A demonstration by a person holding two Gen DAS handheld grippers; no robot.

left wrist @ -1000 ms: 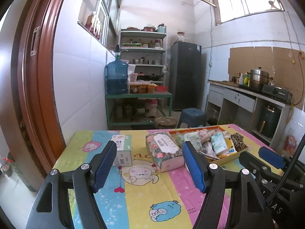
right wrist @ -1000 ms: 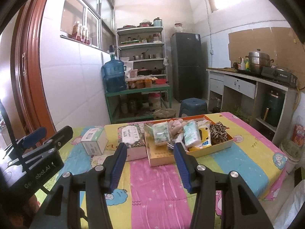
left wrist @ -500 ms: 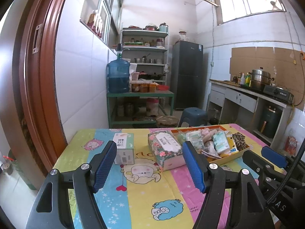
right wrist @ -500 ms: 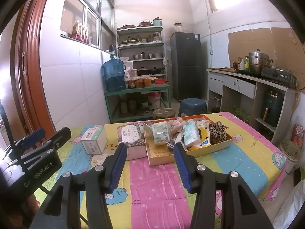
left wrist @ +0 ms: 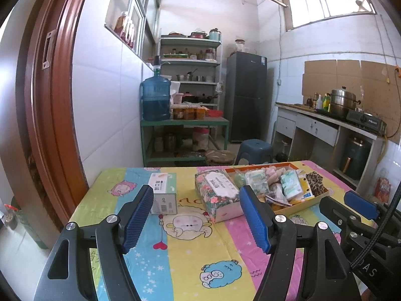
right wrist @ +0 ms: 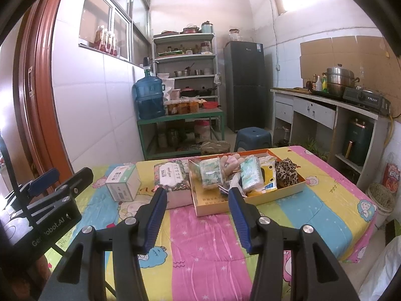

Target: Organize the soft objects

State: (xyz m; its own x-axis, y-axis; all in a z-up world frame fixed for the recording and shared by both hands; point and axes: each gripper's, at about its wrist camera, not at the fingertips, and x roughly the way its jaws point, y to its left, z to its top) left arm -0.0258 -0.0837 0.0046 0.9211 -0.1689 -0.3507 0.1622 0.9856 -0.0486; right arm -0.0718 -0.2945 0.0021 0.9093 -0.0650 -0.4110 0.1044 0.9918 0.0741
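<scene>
— Where do your tongs stand?

— My left gripper (left wrist: 195, 215) and my right gripper (right wrist: 198, 215) both hang above the near end of the striped, cartoon-printed tablecloth (right wrist: 205, 238), jaws spread wide, nothing between the blue ribbed pads.

— And the soft things?

— Most lie heaped in the shallow orange cardboard tray (right wrist: 213, 204) at the far middle of the table: two green-and-white tissue packs (right wrist: 250, 175), a yellow packet (right wrist: 268, 178), a leopard-print cloth (right wrist: 287, 173), some pinkish pieces behind that I cannot name at this size. Just left of the tray, touching or nearly so, sits the floral soft tissue pack (left wrist: 218, 190), and further left, apart from it, the small white-and-green carton (left wrist: 163, 195).

— So which step is this?

— I judge it could be either end: hands poised before reaching for something, or drawn back after the tray was filled. The heap fits both.

— What would any next reach need?

— A long forward approach, jaws kept wide, and a light squeeze, since these packs crush and slip.
</scene>
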